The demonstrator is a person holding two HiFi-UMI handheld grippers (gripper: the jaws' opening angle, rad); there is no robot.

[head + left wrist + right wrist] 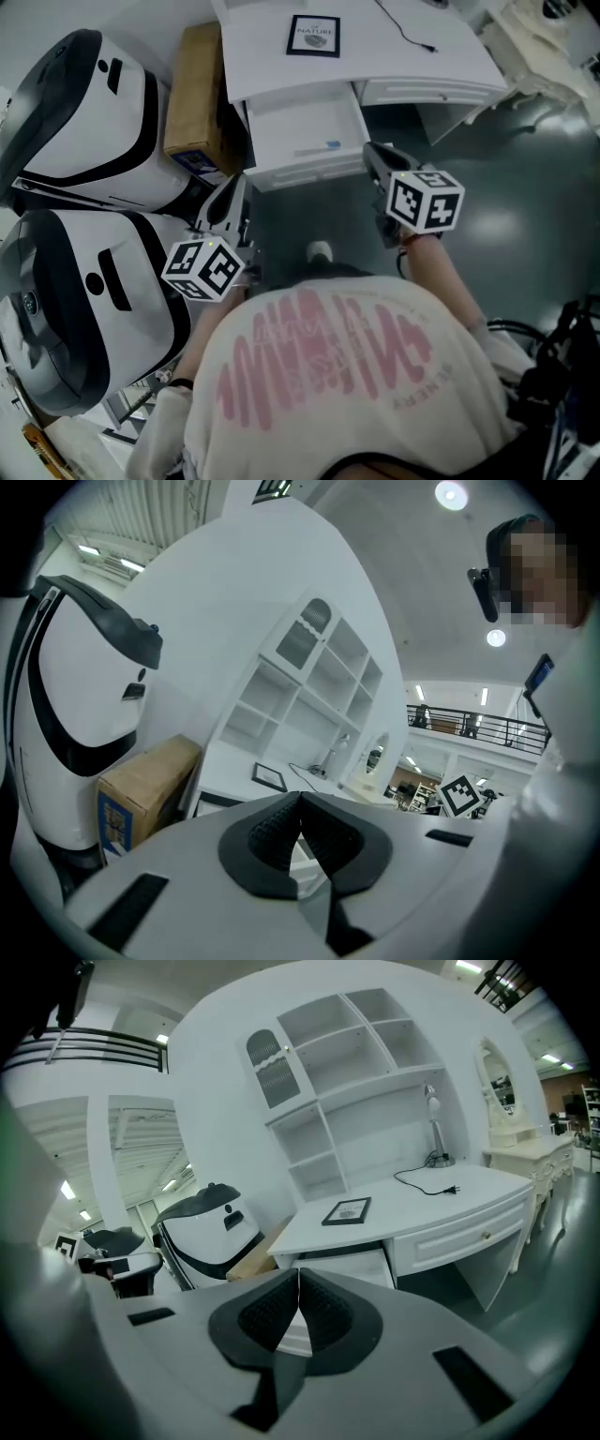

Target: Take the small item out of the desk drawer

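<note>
Drawer open (blue item inside); left gripper, right gripper clenched, empty.

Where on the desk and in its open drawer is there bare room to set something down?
Desk top: bare between framed picture and cable, and right of the cable. Drawer: bare left of the small blue item. Crowded: left side, where the cardboard box stands between desk and white machines.
</note>
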